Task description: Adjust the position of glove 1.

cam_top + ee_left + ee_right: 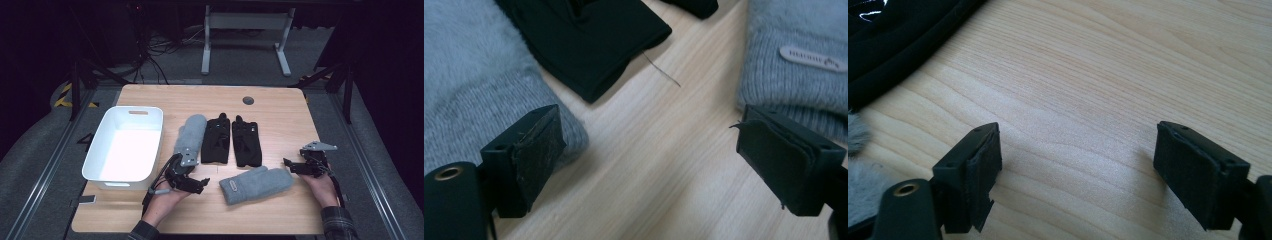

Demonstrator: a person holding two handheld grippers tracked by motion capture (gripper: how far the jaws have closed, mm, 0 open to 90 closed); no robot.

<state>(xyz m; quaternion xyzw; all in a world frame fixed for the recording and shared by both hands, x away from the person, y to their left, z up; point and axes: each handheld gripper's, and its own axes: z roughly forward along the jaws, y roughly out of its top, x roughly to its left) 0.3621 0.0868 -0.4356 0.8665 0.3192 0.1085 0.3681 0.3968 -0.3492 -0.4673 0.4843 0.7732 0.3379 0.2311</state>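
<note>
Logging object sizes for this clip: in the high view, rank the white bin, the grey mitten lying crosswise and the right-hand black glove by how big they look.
1. white bin, clearly largest.
2. grey mitten lying crosswise.
3. right-hand black glove.
The last two look close in size; the mitten lies nearer the camera, so that order is unsure.

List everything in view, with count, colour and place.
Bin: one, white, left side of the table.
Grey mittens: two; one upright beside the bin, one lying crosswise near the front edge.
Black gloves: two, mid-table, side by side.
Table: one, light wood.
Desk frame: one, white, on the floor behind.
Left tool: black, open, between the mittens.
Right tool: black, open, right of the crosswise mitten.
</note>
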